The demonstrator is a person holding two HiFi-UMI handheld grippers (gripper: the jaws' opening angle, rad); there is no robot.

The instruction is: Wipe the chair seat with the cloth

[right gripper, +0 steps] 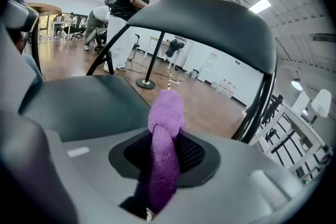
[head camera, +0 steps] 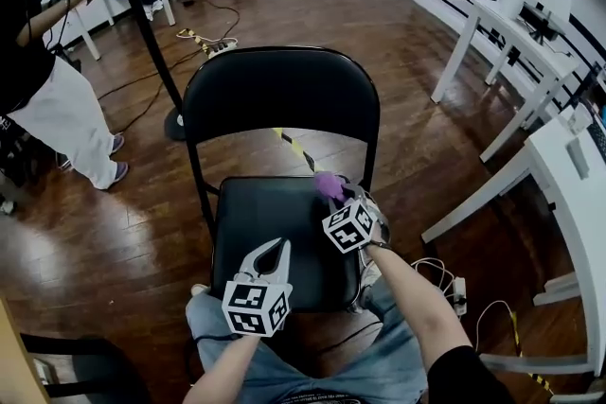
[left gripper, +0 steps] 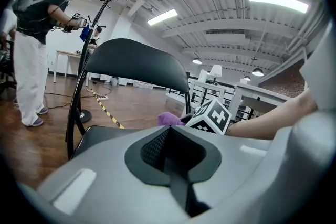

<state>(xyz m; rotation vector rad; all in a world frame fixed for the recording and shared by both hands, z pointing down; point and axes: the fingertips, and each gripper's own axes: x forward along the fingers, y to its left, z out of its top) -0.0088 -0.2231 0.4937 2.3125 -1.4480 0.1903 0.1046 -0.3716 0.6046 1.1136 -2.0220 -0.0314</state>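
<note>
A black folding chair stands in front of me; its seat [head camera: 270,222] is bare and dark. A purple cloth [head camera: 329,185] is pinched in my right gripper [head camera: 343,199], which hovers over the seat's far right corner near the backrest [head camera: 281,95]. In the right gripper view the cloth [right gripper: 164,152] sticks up from between the shut jaws. My left gripper [head camera: 275,250] sits over the seat's front edge, jaws shut with nothing between them. In the left gripper view the cloth [left gripper: 169,118] and the right gripper's marker cube [left gripper: 214,117] lie ahead.
White tables [head camera: 530,43] stand to the right. A coat stand pole [head camera: 142,14] rises behind the chair at left. A person [head camera: 43,80] in white trousers stands at far left. Cables and a power strip [head camera: 459,293] lie on the wooden floor beside my right knee.
</note>
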